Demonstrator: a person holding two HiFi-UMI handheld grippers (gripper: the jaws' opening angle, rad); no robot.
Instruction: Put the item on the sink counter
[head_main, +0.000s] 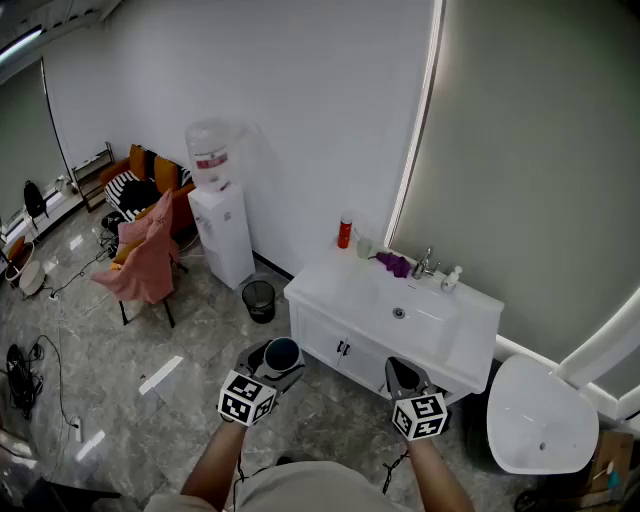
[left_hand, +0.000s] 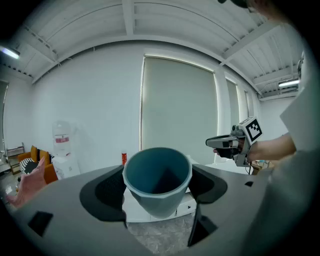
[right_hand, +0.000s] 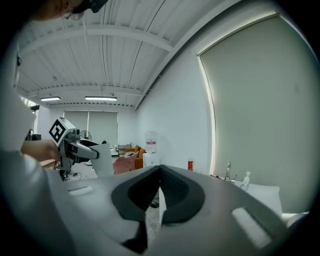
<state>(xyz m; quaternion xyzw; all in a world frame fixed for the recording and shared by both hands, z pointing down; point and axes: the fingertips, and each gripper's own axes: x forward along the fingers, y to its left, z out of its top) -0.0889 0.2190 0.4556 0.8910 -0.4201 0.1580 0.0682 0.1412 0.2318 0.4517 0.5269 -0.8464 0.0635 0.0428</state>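
1. The left gripper (head_main: 268, 362) has its jaws spread wide and clamped on a blue-grey plastic cup (left_hand: 157, 182). The cup sits upright between the pads, mouth uppermost, and appears empty.
2. The right gripper (right_hand: 160, 186) has its jaws pressed together with nothing between them.
3. The white sink counter (head_main: 335, 283) lies ahead of both sets of jaws, well apart from the cup. The placement is judged not yet done.
4. Beyond the jaws, along the counter's far edge, stand a red bottle (head_main: 345, 232), a purple cloth (head_main: 393, 264), a chrome faucet (head_main: 425, 264) and a small white bottle (head_main: 452, 279).
5. The bare stretch of counter on the left jaws' side of the basin looks freest.
6. Recommended approach:
   - Carry the cup forward upright.
   - Lower it until its base rests flat on that bare stretch, clear of the basin rim and the red bottle.
   - Part the jaws only then.
7. The cup's walls taper, so loosening the grip early would likely let it slide down and tip.
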